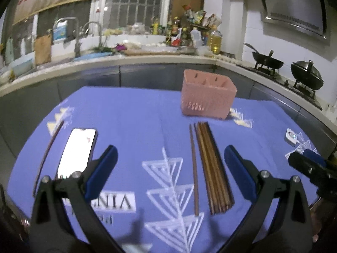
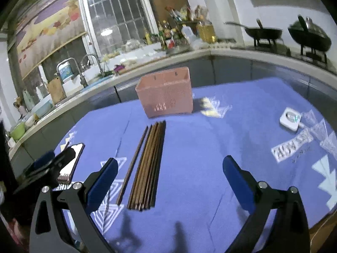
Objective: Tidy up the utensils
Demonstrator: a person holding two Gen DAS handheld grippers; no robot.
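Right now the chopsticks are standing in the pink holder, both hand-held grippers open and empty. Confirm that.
Not quite. The chopsticks lie flat on the purple cloth in front of the pink holder, as the right wrist view shows. Both hand-held grippers, left and right, are open and empty.

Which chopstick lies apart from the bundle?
The single chopstick on the bundle's left side; a strip of cloth shows between them, while the others lie touching.

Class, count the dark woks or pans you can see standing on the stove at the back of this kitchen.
2. One wok stands on the nearer burner with a ladle in it; the second wok, lidded, stands on the burner to its right. Nothing hides more cookware there.
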